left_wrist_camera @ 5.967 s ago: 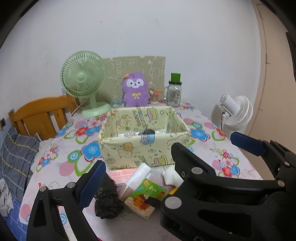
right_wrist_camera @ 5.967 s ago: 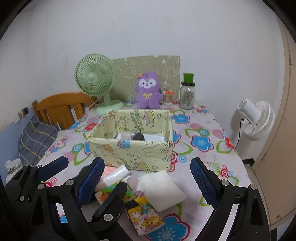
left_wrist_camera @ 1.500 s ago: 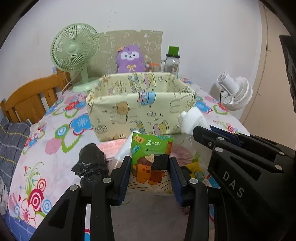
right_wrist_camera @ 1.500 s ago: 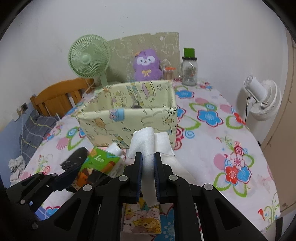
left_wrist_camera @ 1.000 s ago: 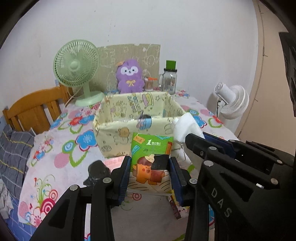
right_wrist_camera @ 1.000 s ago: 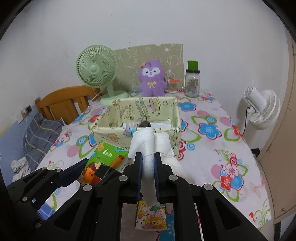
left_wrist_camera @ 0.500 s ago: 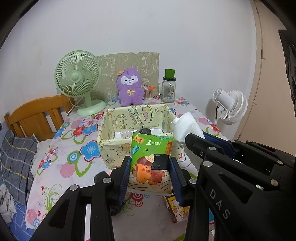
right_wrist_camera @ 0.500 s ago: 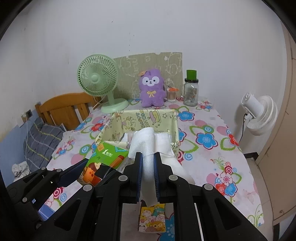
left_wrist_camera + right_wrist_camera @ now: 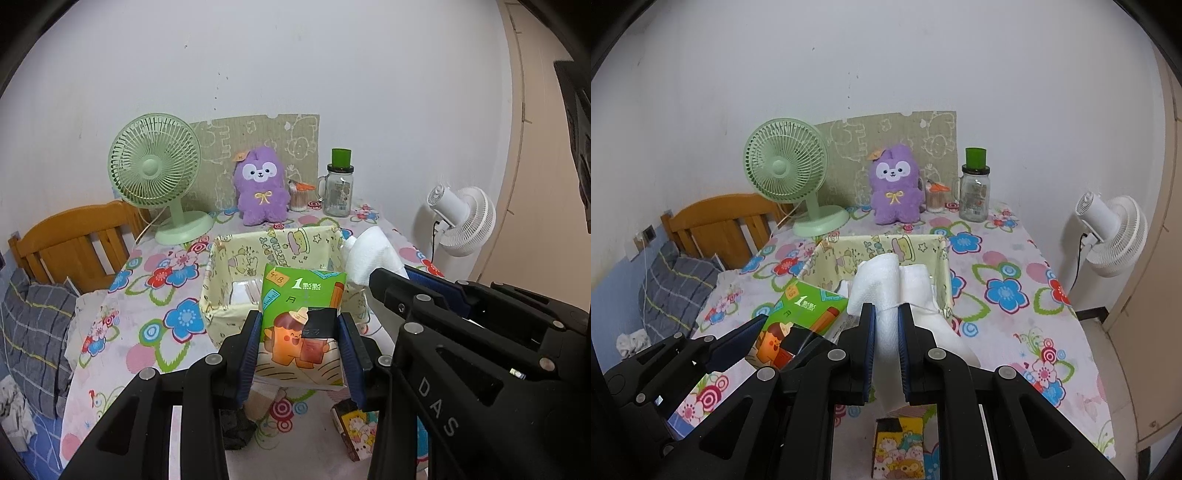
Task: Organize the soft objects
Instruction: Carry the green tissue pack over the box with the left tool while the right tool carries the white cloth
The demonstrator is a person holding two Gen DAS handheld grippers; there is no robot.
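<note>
**Two soft packs held above the tabletop, fabric box just ahead**

We see the green tissue pack (image 9: 301, 325) clamped between the blue pads of the left gripper (image 9: 301, 350), its cartoon face toward the camera and its upper half standing clear above the fingertips. In the right wrist view the white cloth (image 9: 886, 295) is pinched tight in the right gripper (image 9: 886, 354), whose jaws sit almost together on it; folds of the cloth bulge up past the fingertips and more of it hangs down to the right.

Both loads are off the floral tabletop (image 9: 1008, 291). Directly beyond both grippers stands the pale yellow fabric box (image 9: 221, 280), open at the top, with something white lying inside. The two grippers sit side by side, the right one close on the right of the left.

Below the right gripper a small cartoon-printed pack (image 9: 899, 448) lies on the tabletop, and under the left gripper we make out a crumpled black object (image 9: 238, 428).

Farther ahead, along the wall, stand a green fan (image 9: 155, 170), a purple plush toy (image 9: 260, 184) and a glass jar with a green lid (image 9: 340, 184). A white fan (image 9: 1112, 232) stands off to the right, a wooden chair (image 9: 70, 243) to the left.
</note>
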